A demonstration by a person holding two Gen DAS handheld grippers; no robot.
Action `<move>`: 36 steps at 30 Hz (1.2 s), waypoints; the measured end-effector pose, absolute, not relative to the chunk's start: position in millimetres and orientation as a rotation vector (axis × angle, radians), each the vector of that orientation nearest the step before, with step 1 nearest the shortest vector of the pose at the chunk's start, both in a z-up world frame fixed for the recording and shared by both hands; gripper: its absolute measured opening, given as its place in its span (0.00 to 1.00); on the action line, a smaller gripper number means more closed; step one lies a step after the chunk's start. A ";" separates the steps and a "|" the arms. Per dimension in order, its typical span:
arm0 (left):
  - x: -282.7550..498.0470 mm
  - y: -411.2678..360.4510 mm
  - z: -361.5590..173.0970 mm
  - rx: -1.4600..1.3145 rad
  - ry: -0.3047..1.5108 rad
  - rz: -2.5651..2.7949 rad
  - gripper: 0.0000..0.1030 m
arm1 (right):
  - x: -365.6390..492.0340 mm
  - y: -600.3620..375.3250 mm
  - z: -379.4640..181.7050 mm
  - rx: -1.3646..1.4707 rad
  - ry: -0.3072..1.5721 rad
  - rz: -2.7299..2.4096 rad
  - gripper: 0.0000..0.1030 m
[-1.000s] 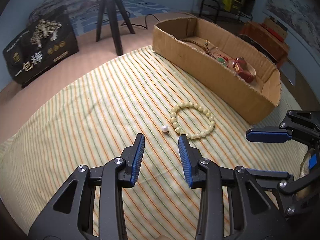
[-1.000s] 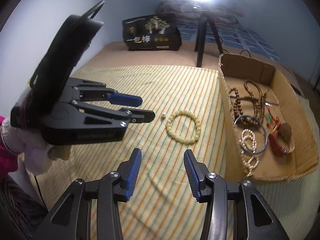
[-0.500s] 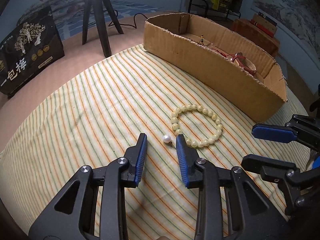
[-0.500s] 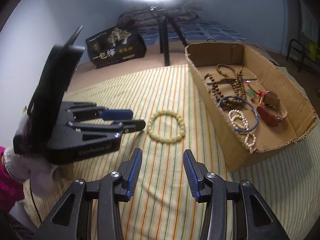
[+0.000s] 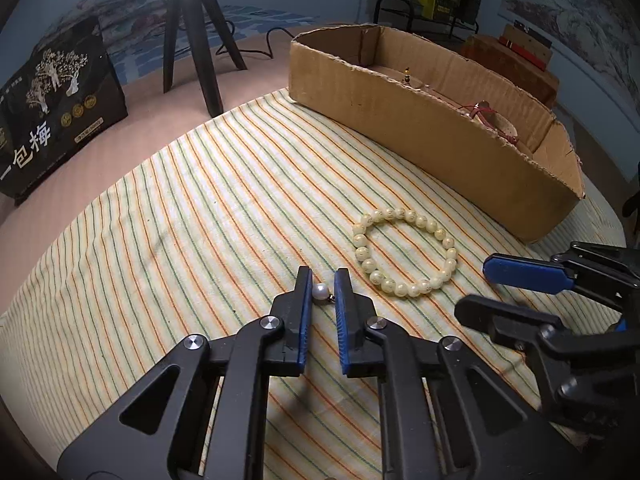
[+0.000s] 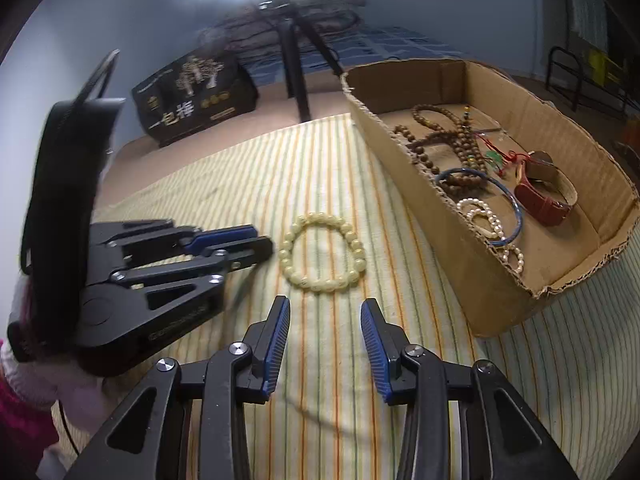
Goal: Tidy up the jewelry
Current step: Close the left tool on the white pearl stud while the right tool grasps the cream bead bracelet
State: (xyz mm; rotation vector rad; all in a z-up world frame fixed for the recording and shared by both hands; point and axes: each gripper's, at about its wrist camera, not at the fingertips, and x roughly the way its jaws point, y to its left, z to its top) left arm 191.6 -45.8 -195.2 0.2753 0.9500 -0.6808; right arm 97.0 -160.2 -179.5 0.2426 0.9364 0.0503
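Note:
A small white pearl with a tiny metal stub lies on the striped cloth. My left gripper is shut on it, and both blue pads touch its sides. Just right of it lies a cream bead bracelet, also seen ahead of my right gripper as the same bracelet. The right jaws are closing with nothing between them, a short way before the bracelet. The left gripper shows at the left of the right wrist view, the right gripper at the right of the left wrist view.
A long cardboard box on the right holds wooden bead strands, a blue bangle, a pearl strand and a red watch. Behind stand a black printed box and a tripod. A gloved hand holds the left gripper.
The left gripper came down over the pearl and its jaws narrowed until they touch it. The right gripper rolled, and its jaws drew a little closer together.

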 end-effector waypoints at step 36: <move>187.5 5.2 -179.7 0.197 0.938 -0.600 0.09 | 118.2 -129.1 -173.5 0.141 0.904 0.070 0.05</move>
